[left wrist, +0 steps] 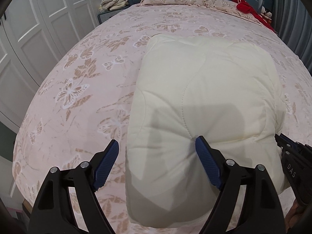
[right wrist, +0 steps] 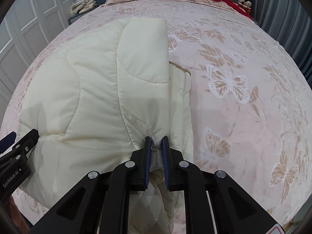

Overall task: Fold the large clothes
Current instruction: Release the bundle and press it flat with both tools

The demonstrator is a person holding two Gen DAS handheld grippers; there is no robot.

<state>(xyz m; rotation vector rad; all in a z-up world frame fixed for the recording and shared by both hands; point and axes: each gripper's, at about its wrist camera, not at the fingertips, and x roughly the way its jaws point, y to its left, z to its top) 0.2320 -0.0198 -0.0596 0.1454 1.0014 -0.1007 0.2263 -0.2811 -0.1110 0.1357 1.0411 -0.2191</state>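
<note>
Cream quilted jacket (right wrist: 93,97) lies folded on the butterfly-print bedspread (right wrist: 243,117), near the bed's foot. Right gripper (right wrist: 157,139) clenched on a pinch of jacket fabric at its 12 o'clock. Left gripper (left wrist: 156,146) spread wide, gripping nothing: right finger (left wrist: 206,161) pressing into the jacket's near edge, left finger (left wrist: 106,161) over bedspread at 9 o'clock of the jacket.

"DAS" on right gripper (left wrist: 292,156), "GenRobot.AI" on left gripper (right wrist: 11,156)
</note>
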